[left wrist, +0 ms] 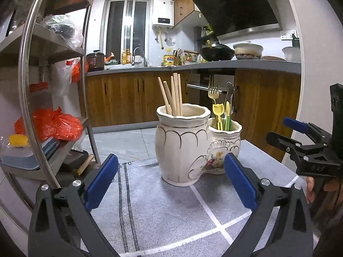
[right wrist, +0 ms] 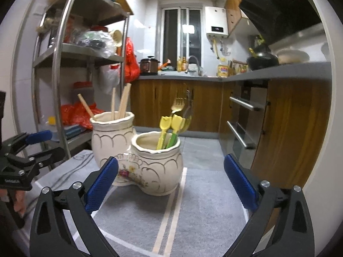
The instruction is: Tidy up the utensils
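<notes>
Two wrist views of a kitchen desk (left wrist: 163, 209) covered by a grey cloth with pale stripes. Centre of each frame: a cream ceramic double-pot utensil holder (left wrist: 182, 145) standing upright on the cloth. Its taller pot holds wooden chopsticks (left wrist: 174, 95); the lower pot joined to it holds yellow plastic utensils (left wrist: 218, 115), a gold fork (left wrist: 213, 94) and a dark metal utensil whose kind cannot be told.

Left wrist view: the left gripper (left wrist: 171, 182) fills the lower frame, jaws spread wide with nothing between the blue pads (left wrist: 100, 184), the holder beyond them and untouched. At the right edge appears the right gripper (left wrist: 289, 132), likewise spread, with a person's hand (left wrist: 321, 190) below it.

Right wrist view: the right gripper (right wrist: 171, 182) stands wide and empty before the holder (right wrist: 156, 167); the left gripper (right wrist: 36, 143) shows at the left edge. Upper left of both frames: a steel shelf rack (right wrist: 64, 51) carrying bags; a wooden-fronted counter (right wrist: 182, 78) runs behind.
</notes>
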Available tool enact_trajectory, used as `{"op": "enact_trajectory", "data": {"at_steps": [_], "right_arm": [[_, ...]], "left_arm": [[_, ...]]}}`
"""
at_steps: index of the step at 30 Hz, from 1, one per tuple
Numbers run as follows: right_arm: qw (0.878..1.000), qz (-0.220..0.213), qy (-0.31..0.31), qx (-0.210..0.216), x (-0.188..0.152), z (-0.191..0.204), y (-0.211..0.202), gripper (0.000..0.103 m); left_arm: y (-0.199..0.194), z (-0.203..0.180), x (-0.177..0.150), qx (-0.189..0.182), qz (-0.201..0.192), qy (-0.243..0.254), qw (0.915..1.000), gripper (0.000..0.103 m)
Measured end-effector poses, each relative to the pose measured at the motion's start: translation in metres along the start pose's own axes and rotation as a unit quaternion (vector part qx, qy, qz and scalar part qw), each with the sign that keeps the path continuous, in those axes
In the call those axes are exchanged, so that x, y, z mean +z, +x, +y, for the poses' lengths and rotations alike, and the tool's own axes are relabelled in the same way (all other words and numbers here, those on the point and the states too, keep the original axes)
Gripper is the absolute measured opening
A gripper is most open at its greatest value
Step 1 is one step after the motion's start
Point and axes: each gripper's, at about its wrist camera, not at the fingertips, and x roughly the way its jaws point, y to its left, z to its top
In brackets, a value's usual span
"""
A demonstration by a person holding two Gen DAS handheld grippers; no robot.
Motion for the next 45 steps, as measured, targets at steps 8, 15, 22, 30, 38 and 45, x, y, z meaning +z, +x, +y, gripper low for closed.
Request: {"op": "enact_trajectory", "data": {"at_steps": [8, 15, 22, 30, 38, 45], "right_arm": [[1.0, 0.001, -0.005, 0.002, -0.0007, 0.0039, 0.0003, 0.098], [1.0, 0.001, -0.006, 0.002, -0.0008, 0.0036, 0.0004, 0.098], [1.0, 0.002, -0.006, 0.002, -0.0008, 0.0037, 0.0005, 0.098], [1.0, 0.002, -0.006, 0.002, -0.0009, 0.0032, 0.0002, 0.098], [1.0, 0.002, -0.006, 0.002, -0.0008, 0.0035, 0.0005, 0.098], [1.0, 0.002, -0.005, 0.002, -0.0007, 0.0032, 0.0002, 0.098]], "left_arm": [[0.0004, -0.0016, 0.0002, 0.009, 0.001, 0.001, 1.0, 0.097], [0.0003, -0.0011, -0.0004, 0.008, 0.001, 0.002, 1.0, 0.097], [0.0008, -0.0009, -0.0005, 0.009, 0.001, 0.003, 1.0, 0.097], [0.0014, -0.0001, -0.0005, 0.01, 0.001, 0.003, 0.9999, 0.097], [0.0009, 0.0015, -0.0007, 0.012, 0.002, 0.002, 0.9999, 0.097], [0.001, 0.002, -0.0013, 0.016, 0.002, 0.0, 0.9999, 0.097]]}}
